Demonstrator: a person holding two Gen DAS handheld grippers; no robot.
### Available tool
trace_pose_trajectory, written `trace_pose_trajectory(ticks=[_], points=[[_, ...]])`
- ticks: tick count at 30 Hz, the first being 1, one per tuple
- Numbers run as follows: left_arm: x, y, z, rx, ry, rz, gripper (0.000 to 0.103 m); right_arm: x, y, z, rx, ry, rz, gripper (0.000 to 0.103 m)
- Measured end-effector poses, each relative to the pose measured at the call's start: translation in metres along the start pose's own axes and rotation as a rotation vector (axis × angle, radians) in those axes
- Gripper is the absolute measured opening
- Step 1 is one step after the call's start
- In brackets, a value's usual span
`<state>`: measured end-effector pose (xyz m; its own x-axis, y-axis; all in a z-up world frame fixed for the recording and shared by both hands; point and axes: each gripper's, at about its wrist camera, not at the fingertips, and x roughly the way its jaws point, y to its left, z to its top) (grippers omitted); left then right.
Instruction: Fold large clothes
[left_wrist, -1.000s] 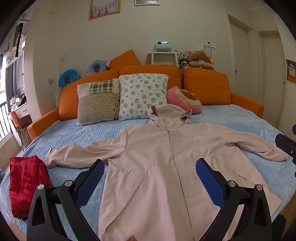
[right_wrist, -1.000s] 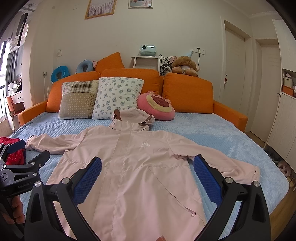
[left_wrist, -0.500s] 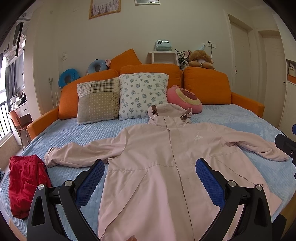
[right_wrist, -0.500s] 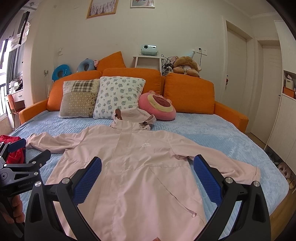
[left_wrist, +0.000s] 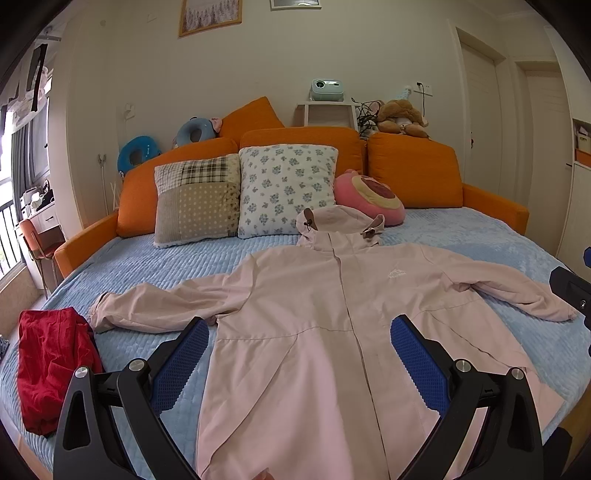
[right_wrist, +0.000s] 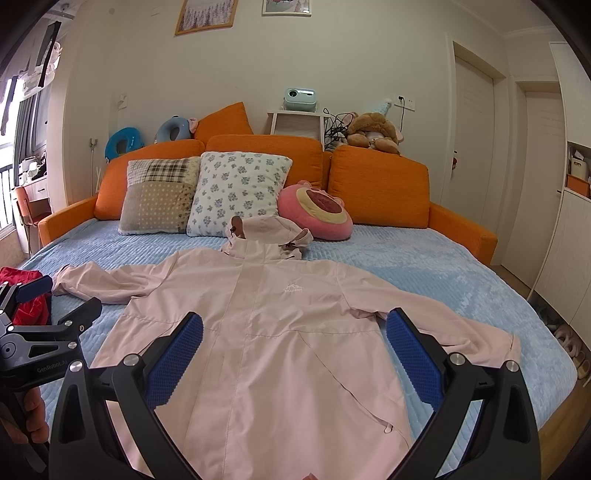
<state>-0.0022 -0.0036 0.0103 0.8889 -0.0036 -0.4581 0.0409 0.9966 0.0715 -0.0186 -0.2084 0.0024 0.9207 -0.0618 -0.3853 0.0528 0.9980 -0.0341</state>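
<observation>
A pale pink hooded jacket (left_wrist: 314, 314) lies flat, front up, on the blue bed cover (left_wrist: 166, 266), sleeves spread left and right, hood toward the pillows. It also shows in the right wrist view (right_wrist: 266, 325). My left gripper (left_wrist: 299, 350) is open and empty, held above the jacket's lower half. My right gripper (right_wrist: 295, 347) is open and empty, also above the lower half. The left gripper (right_wrist: 48, 317) shows at the left edge of the right wrist view, and the right gripper's tip (left_wrist: 572, 291) at the right edge of the left wrist view.
A crumpled red garment (left_wrist: 51, 365) lies at the bed's near left corner. Pillows (left_wrist: 284, 188) and a pink round cushion (left_wrist: 369, 199) sit against the orange backrest (left_wrist: 413, 170). Doors and a cabinet stand to the right, with slippers (right_wrist: 569, 339) on the floor.
</observation>
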Motion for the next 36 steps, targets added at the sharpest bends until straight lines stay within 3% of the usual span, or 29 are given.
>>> trace_pose_trajectory(ticks=[19, 36], points=[[0.009, -0.007, 0.003, 0.009, 0.022, -0.023, 0.100, 0.006, -0.006, 0.000, 0.012, 0.003, -0.014, 0.098], [0.080, -0.083, 0.021, 0.058, 0.071, -0.155, 0.100, 0.018, -0.066, -0.015, 0.089, 0.031, -0.088, 0.098]])
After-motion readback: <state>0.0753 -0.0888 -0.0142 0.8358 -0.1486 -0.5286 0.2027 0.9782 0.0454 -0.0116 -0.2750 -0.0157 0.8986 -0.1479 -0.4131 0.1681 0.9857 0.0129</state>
